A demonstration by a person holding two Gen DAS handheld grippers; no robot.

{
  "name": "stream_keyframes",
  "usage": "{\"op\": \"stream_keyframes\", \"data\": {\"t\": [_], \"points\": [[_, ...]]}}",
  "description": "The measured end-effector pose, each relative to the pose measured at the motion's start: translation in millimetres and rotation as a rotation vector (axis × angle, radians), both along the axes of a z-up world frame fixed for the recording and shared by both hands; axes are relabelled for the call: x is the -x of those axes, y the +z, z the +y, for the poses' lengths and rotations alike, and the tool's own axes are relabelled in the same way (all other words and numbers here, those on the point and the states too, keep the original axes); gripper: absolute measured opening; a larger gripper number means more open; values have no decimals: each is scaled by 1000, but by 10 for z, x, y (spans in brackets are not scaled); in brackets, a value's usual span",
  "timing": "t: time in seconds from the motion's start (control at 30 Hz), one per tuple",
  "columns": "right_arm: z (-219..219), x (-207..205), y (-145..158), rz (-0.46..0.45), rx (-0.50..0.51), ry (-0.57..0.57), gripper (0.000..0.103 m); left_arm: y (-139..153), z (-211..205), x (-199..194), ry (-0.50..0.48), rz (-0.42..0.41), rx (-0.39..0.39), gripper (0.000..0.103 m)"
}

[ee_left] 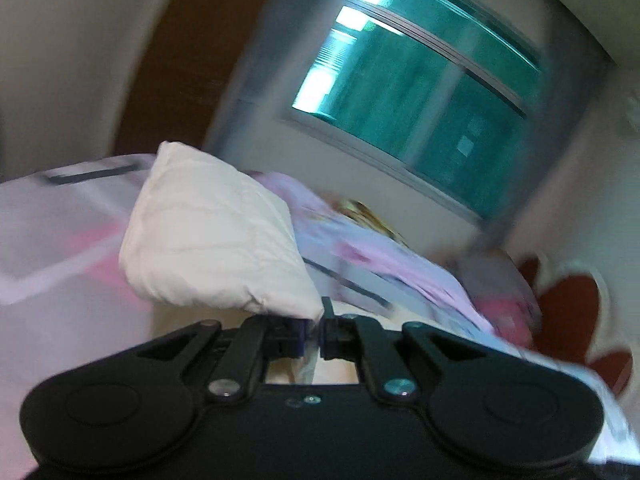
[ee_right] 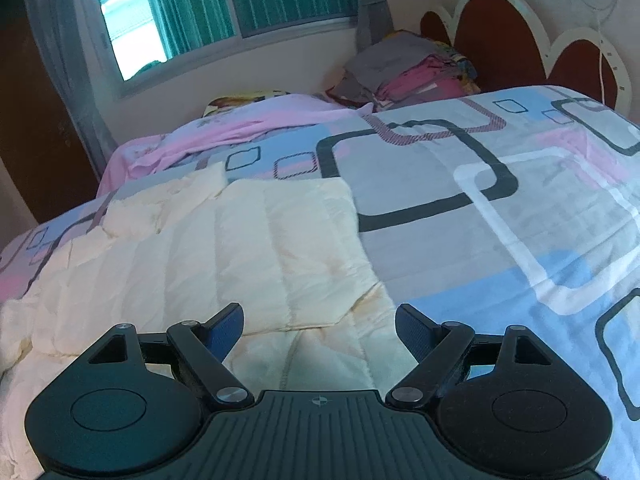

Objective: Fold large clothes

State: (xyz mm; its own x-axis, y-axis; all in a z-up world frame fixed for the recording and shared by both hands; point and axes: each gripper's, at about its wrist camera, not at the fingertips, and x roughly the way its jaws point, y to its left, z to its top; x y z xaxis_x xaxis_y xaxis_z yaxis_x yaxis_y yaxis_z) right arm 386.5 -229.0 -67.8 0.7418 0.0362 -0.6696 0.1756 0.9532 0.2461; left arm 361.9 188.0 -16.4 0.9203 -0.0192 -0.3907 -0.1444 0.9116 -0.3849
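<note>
The right gripper (ee_right: 319,330) fills the bottom of the frame, its jaws spread wide with nothing between them, hovering over a cream quilted garment (ee_right: 208,256) that lies flat across the lower left and centre. Under it is a bed (ee_right: 500,216) covered in a sheet of grey, blue and pink with dark rounded rectangles. At upper centre, a pile of folded clothes (ee_right: 412,72) sits beside a red scalloped headboard (ee_right: 492,40). A window (ee_right: 224,8) with green curtains is at upper left.

You are working in a home bedroom: a bed (ee_right: 500,220) with patterned cover, scalloped headboard (ee_right: 500,40), stacked folded laundry (ee_right: 412,72), and a curtained window (ee_right: 240,0).
</note>
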Motion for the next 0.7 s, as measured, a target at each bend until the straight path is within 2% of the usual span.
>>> {"op": "stream_keyframes", "data": {"t": [0.17, 0.23, 0.37, 0.47, 0.5, 0.53, 0.6, 0.7], "points": [[-248, 85, 15, -5, -18, -41, 83, 14, -1032, -364, -237, 32, -102, 6], [-366, 118, 20, -5, -22, -62, 83, -52, -1413, -517, -338, 47, -112, 6], [-597, 181, 23, -4, -37, -109, 83, -316, -2117, -653, -501, 91, -122, 6], [-746, 222, 27, -3, -66, -139, 83, -567, -2398, -818, -579, 152, -121, 8], [-800, 235, 26, -3, -84, -151, 84, -656, -2490, -873, -604, 178, -109, 28], [-836, 242, 31, -4, -96, -161, 84, -748, -2558, -882, -618, 205, -90, 54], [-899, 242, 39, -10, -128, -163, 84, -775, -2631, -806, -629, 202, -41, 83], [-930, 215, 61, -39, -192, -138, 84, -706, -2562, -612, -623, 158, -53, 80]]}}
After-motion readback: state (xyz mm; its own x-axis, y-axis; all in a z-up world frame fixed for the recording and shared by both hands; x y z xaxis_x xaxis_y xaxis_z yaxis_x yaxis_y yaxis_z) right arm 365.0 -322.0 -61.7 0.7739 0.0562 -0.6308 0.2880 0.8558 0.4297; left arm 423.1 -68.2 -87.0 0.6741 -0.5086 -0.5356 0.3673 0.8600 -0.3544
